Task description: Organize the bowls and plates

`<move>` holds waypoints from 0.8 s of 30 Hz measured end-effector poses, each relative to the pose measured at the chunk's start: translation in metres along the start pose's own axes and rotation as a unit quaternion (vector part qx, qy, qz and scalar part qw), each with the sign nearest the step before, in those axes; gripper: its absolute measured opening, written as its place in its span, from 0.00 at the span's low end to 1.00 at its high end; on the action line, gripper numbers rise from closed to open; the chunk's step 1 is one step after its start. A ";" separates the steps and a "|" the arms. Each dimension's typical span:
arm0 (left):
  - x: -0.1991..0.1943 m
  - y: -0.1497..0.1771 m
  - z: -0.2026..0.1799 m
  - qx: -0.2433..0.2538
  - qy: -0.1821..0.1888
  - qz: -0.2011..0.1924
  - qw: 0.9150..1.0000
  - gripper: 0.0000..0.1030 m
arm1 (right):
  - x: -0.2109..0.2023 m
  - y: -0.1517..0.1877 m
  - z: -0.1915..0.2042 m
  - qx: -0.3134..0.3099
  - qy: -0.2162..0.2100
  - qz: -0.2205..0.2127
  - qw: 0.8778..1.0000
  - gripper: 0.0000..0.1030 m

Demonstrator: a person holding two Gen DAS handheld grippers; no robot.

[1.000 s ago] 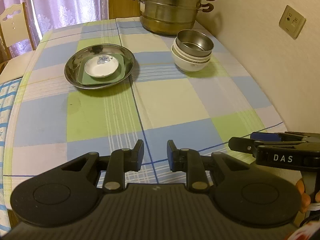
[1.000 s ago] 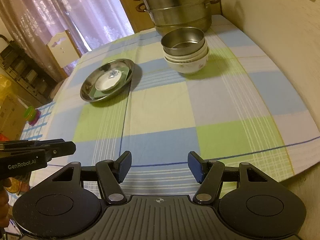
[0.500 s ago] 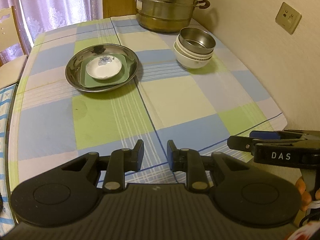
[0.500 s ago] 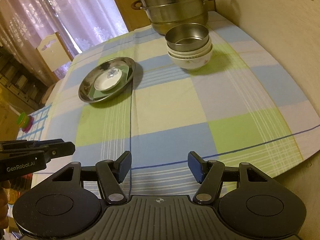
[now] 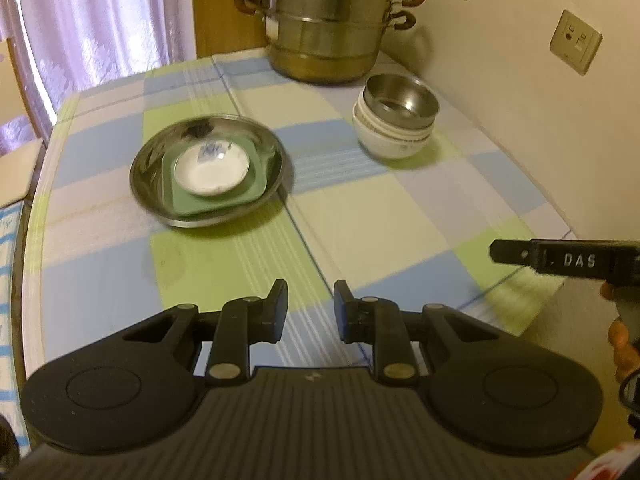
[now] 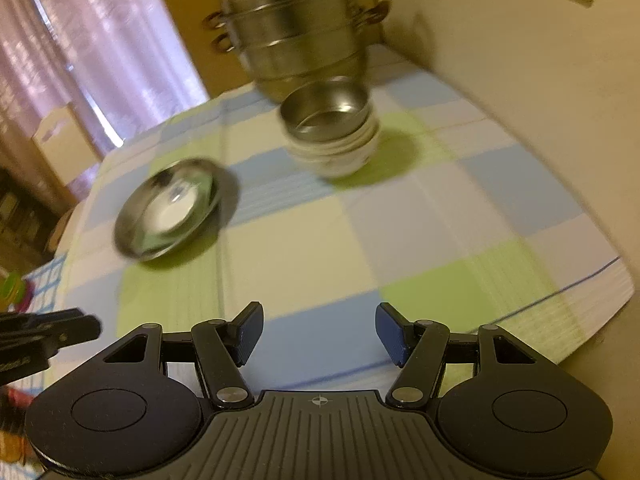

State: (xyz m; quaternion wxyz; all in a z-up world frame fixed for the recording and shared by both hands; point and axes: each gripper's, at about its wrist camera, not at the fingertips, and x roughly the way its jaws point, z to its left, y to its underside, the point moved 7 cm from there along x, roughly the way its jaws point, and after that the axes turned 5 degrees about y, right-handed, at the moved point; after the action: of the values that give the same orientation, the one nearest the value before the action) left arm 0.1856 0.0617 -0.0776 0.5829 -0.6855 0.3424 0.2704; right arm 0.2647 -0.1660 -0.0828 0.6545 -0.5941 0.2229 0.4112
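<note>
Motion-blurred steel plate (image 6: 168, 210), steamer (image 6: 296, 36).

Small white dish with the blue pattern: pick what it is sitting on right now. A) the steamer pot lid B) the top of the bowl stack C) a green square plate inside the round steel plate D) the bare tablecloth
C: the small white dish rests on the green square plate, which lies in the round steel plate, apart from the bowl stack.
</note>
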 end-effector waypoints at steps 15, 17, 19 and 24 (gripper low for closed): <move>0.080 -0.105 -0.037 -0.022 0.011 -0.046 0.999 0.21 | 0.061 -0.116 -0.061 -0.035 -0.008 -0.048 0.998 0.60; 0.096 -0.120 -0.044 -0.029 0.011 -0.048 0.998 0.21 | 0.072 -0.134 -0.066 -0.039 -0.025 -0.057 0.997 0.58; 0.111 -0.134 -0.050 -0.036 0.012 -0.054 0.998 0.21 | 0.081 -0.151 -0.068 -0.047 -0.044 -0.068 0.996 0.46; 0.145 -0.165 -0.058 -0.046 0.005 -0.061 0.997 0.21 | 0.102 -0.183 -0.063 -0.075 -0.075 -0.090 0.990 0.37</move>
State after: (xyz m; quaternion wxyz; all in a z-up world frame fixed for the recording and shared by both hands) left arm 0.4030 -0.0038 -0.0777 0.5643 -0.7327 0.2902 0.2461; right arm 0.4808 -0.1905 -0.0657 0.6576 -0.6266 0.0873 0.4091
